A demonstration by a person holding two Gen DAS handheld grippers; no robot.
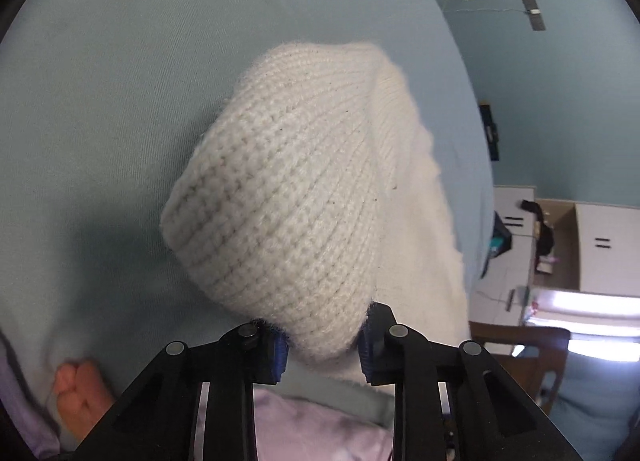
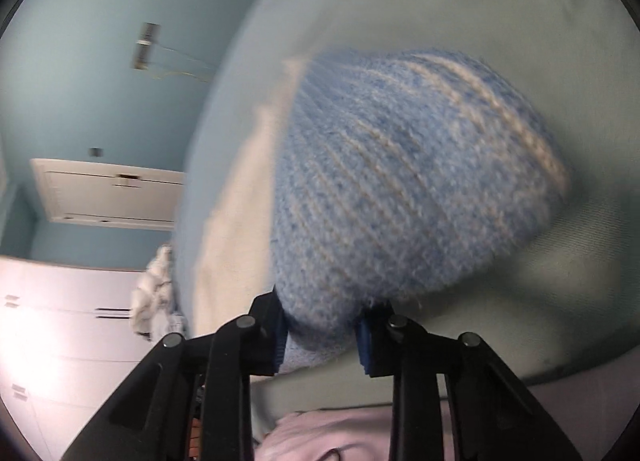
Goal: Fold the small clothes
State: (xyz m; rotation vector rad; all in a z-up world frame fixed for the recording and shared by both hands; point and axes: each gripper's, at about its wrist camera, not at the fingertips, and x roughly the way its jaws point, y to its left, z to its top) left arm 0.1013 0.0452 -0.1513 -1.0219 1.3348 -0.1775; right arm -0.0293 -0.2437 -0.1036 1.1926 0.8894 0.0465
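So the left tool [image 1: 323, 349] is clamped on the bottom edge of a cream knit hat [image 1: 288, 197], blue pads pinching the fabric from both sides. The right tool [image 2: 322, 345] is doing the same thing with a blue knit piece [image 2: 400, 189], closed tight on its lower edge. In the right view there's a strip of cream just left of the blue, so I'd guess it's one garment, cream one side and blue with pale stripes the other, but I can't say for sure.

Out from the tools, the hat is up off the light blue sheet [image 1: 100, 101], held above it rather than lying flat. Below the tools there's some pale pink fabric [image 1: 320, 429].

Progress-wise, I'd call it early or mid-fold: nothing looks laid down and creased yet, so the folding and smoothing seems to be left. The hat is chunky ribbed knit, soft and puffy, a bit fuzzy at the edges. The right view is blurry.
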